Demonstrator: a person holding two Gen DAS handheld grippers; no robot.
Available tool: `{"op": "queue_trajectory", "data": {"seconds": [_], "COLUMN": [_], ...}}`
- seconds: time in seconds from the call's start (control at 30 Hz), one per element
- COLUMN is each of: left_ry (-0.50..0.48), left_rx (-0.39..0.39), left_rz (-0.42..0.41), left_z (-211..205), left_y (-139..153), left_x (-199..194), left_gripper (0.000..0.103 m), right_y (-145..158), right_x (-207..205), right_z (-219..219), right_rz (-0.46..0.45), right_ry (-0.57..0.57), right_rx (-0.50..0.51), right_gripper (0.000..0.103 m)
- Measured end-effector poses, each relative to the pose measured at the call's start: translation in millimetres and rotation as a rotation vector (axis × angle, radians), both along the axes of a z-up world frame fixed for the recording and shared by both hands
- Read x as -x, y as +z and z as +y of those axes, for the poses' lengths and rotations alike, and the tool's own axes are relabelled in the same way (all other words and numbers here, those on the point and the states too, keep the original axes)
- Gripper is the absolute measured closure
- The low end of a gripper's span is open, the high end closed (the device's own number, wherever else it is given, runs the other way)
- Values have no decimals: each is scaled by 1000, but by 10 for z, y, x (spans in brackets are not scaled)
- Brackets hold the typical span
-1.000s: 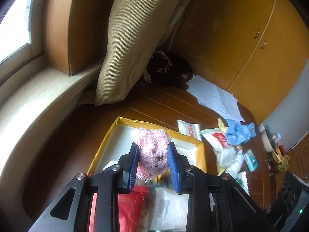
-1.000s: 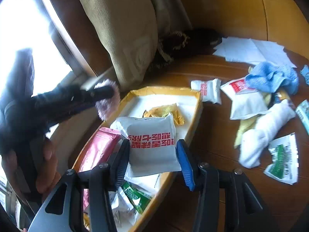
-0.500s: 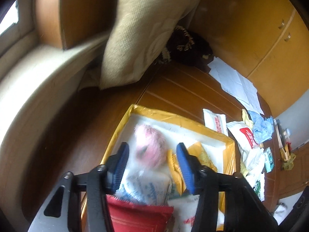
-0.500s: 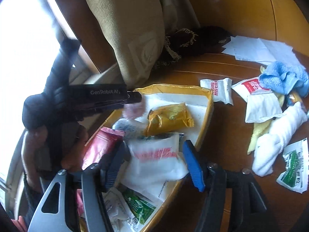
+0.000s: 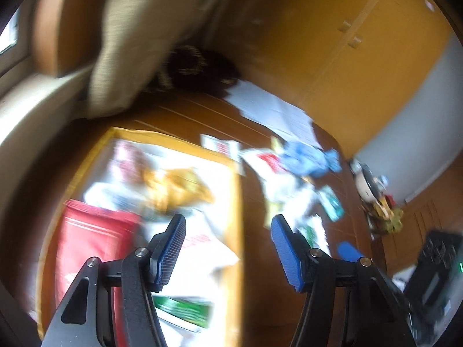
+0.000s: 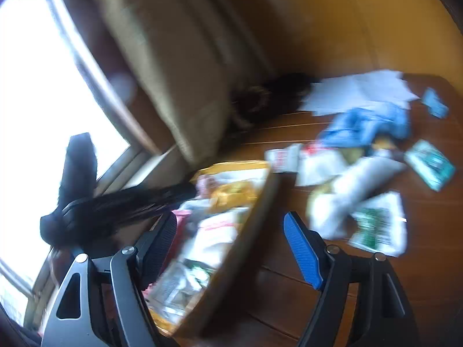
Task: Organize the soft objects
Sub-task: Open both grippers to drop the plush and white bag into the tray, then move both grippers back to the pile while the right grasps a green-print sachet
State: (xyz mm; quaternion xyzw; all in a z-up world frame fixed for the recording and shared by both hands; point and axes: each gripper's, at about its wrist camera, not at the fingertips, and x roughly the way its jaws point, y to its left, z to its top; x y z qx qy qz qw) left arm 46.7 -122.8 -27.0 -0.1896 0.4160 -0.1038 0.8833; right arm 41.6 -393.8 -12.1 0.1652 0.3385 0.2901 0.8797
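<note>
Both views are motion-blurred. A yellow-rimmed tray (image 5: 235, 202) on the wooden table holds a red packet (image 5: 92, 240), a yellow packet (image 5: 176, 188), white packets and a pink fluffy ball (image 5: 127, 159) at its far end. My left gripper (image 5: 227, 245) is open and empty over the tray's right rim. My right gripper (image 6: 231, 245) is open and empty above the tray (image 6: 260, 190). The left gripper (image 6: 185, 192) shows there as a dark streak over the tray. A blue cloth (image 5: 309, 159) (image 6: 364, 124) and a white sock (image 6: 356, 185) lie right of the tray.
White and green packets (image 6: 376, 225) and a teal packet (image 6: 428, 167) lie scattered on the table. Papers (image 6: 358, 89) and a dark fringed cloth (image 6: 266, 98) sit at the back. A beige cushion (image 6: 179, 81) leans by the window. A black power strip (image 5: 434, 274) is at far right.
My left gripper let go of the pink ball into the tray and opened wide, swinging right. My right gripper released the white packet into the tray and also moved right.
</note>
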Motion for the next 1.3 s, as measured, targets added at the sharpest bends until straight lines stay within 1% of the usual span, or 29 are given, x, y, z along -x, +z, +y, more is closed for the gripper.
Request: {"op": "queue_trajectory", "data": {"seconds": [0.13, 0.27, 0.33, 0.4, 0.43, 0.47, 0.5, 0.57, 0.63, 0.67, 0.73, 0.77, 0.83, 0.87, 0.93, 1.0, 1.07, 1.13, 1.17, 1.23, 1.27, 1.3], "left_ry": [-59, -65, -67, -60, -67, -71, -71, -89, -100, -101, -121, -132, -153, -165, -181, -206, -230, -269, -280, -299, -296, -282], "left_rx": [-9, -33, -39, -46, -53, -60, -65, -88, -118, -132, -155, -169, -179, -188, -214, -247, -292, -325, -335, -329, -331, -366], "left_rz": [-2, 13, 17, 21, 27, 32, 32, 29, 21, 16, 12, 15, 23, 24, 22, 29, 49, 39, 38, 71, 78, 56], "left_z": [-351, -580, -642, -699, -733, -774, -805, -906, -1002, -1051, -1160, -1226, -1339, -1415, -1547, -1714, -1875, -2015, -2075, -2143, -2168, -2202], "left_y": [13, -18, -29, -53, -63, -70, -73, -75, -62, -56, -58, -63, -70, -78, -93, -141, -198, -234, -270, -381, -433, -438], "left_x": [-11, -99, -139, -187, -218, -257, -287, -350, -395, -421, -467, -500, -564, -608, -682, -794, -904, -983, -1031, -1126, -1163, -1164], "left_gripper": [38, 38, 38, 38, 38, 38, 38, 38, 38, 38, 38, 38, 38, 38, 38, 38, 38, 38, 38, 38, 38, 38], "right_y": [-147, -450, -618, -728, -759, -785, -811, -818, -817, -825, -819, -808, -775, -762, -727, -703, -731, -751, -767, -808, -832, -853], "right_x": [-110, -384, -521, -597, -618, -633, -641, -637, -631, -629, -624, -592, -503, -465, -423, -396, -393, -397, -408, -438, -441, -454], "right_z": [-522, -945, -1018, -991, -963, -919, -899, -864, -805, -792, -786, -809, -904, -989, -1116, -1251, -1342, -1392, -1412, -1449, -1476, -1491], "right_rz": [75, 213, 292, 324, 327, 325, 334, 327, 304, 300, 290, 278, 262, 259, 241, 218, 227, 225, 227, 254, 268, 278], "right_ry": [-162, -278, -286, -281, -282, -270, -261, -273, -284, -280, -258, -262, -259, -268, -287, -335, -348, -379, -388, -384, -391, -391], "right_rx": [31, 1, -6, 0, 8, 26, 44, 73, 139, 148, 142, 148, 118, 86, 52, 37, 2, 0, -2, -22, -35, -43], "right_gripper": [27, 27, 27, 27, 27, 30, 38, 43, 56, 72, 74, 84, 86, 99, 99, 99, 99, 99, 99, 99, 99, 99]}}
